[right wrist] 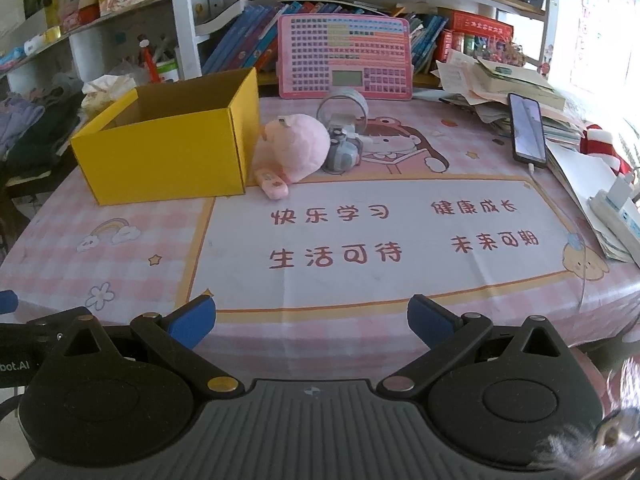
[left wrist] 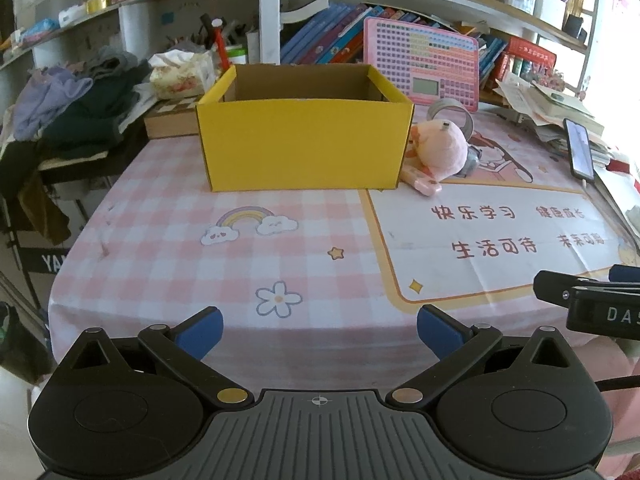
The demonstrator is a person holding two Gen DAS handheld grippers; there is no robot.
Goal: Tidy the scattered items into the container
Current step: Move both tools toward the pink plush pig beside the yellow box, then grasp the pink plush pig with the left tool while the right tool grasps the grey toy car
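Observation:
An open yellow cardboard box (left wrist: 304, 144) (right wrist: 168, 156) stands on the pink table mat. Right of it lie a pink plush toy (left wrist: 440, 148) (right wrist: 296, 148), a small pink stick-shaped item (left wrist: 424, 182) (right wrist: 274, 184), a small grey toy camera (right wrist: 344, 152) and a roll of clear tape (right wrist: 344, 108) (left wrist: 452, 112). My left gripper (left wrist: 320, 330) is open and empty at the table's near edge, facing the box. My right gripper (right wrist: 312, 320) is open and empty at the near edge, well short of the toys.
A pink keyboard toy (right wrist: 346, 58) leans against books at the back. A phone (right wrist: 528, 130) rests on a paper stack at the right. Clothes (left wrist: 72, 108) pile at the left. The right gripper's body (left wrist: 592, 300) shows at the left view's right edge.

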